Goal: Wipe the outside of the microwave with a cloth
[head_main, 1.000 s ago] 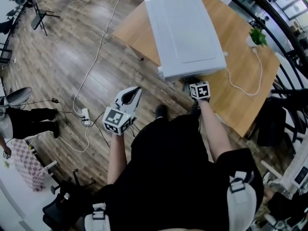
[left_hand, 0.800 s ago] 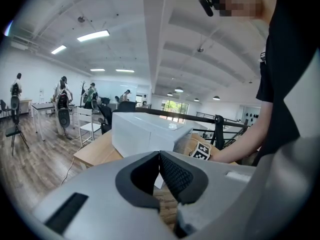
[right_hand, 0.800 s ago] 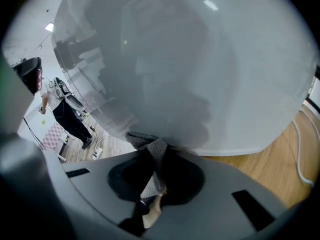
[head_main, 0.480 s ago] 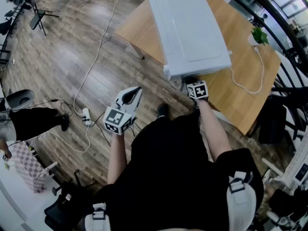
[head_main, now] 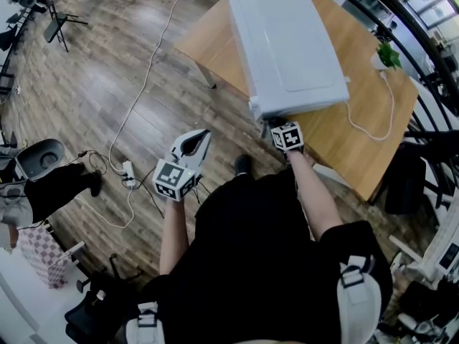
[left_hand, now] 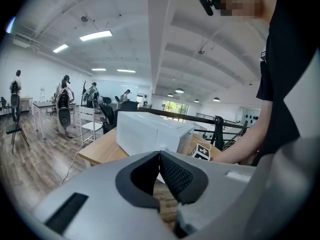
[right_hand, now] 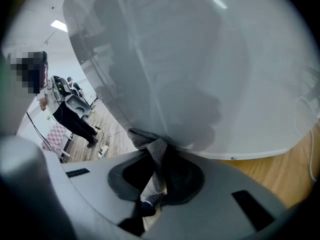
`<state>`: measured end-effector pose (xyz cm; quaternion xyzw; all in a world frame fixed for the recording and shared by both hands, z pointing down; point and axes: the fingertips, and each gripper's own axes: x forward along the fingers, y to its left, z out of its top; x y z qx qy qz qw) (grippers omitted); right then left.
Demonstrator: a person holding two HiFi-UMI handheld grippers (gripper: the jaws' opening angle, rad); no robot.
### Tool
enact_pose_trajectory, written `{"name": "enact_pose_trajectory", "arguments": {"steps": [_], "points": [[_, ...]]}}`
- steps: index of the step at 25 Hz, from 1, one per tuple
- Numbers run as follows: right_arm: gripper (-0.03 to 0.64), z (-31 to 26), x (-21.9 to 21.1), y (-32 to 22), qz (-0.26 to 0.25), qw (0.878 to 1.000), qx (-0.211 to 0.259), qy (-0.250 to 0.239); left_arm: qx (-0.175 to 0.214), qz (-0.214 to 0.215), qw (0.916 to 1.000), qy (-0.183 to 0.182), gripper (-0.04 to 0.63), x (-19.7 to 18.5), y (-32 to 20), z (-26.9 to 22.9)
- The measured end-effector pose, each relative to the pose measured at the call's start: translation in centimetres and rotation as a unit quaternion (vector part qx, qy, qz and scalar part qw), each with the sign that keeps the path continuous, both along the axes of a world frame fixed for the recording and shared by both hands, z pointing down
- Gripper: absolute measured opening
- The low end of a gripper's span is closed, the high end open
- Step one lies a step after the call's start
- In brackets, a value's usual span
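Note:
A white microwave (head_main: 290,49) stands on a wooden table (head_main: 208,41). My right gripper (head_main: 276,123) is at the lower front edge of the microwave, near its left corner, and its marker cube (head_main: 287,136) faces up. In the right gripper view the right gripper (right_hand: 159,154) is shut on a grey knitted cloth (right_hand: 150,146), which presses against the microwave's pale face (right_hand: 200,74). My left gripper (head_main: 201,138) hangs over the floor to the left of the table, shut and holding nothing. The left gripper (left_hand: 160,156) points toward the microwave (left_hand: 150,131).
A small potted plant (head_main: 387,54) and a white cable (head_main: 373,124) lie on the table's right part. A black railing (head_main: 430,99) runs behind it. On the wooden floor lie a power strip (head_main: 129,172) and cords. A person (head_main: 50,185) stands at far left.
My right gripper has slid left along the microwave's lower front edge with the cloth. The left gripper has stayed put. The person at far left has shifted.

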<state>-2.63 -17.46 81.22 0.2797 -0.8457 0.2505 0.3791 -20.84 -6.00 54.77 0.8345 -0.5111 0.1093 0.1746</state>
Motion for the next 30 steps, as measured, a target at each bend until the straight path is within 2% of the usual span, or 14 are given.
{"name": "enact_pose_trajectory", "arguments": {"steps": [10, 18, 23, 30], "points": [[0.034, -0.1, -3.8, 1.9, -0.025, 1.0, -0.008, -0.014, 0.002, 0.001, 1.0, -0.001, 0.002, -0.7, 0.1, 0.0], [0.034, 0.3, -4.1, 2.5, -0.026, 0.999, -0.016, -0.019, 0.002, 0.0, 1.0, 0.001, 0.002, -0.9, 0.0, 0.2], [0.034, -0.6, -3.6, 2.9, -0.028, 0.999, -0.009, -0.028, 0.0, 0.01, 0.9999, 0.009, 0.002, 0.0, -0.8, 0.5], [0.034, -4.4, 0.4, 2.4, -0.04, 0.997, 0.027, -0.054, 0.007, 0.023, 0.9996, 0.013, 0.002, 3.0, -3.0, -0.1]]}}
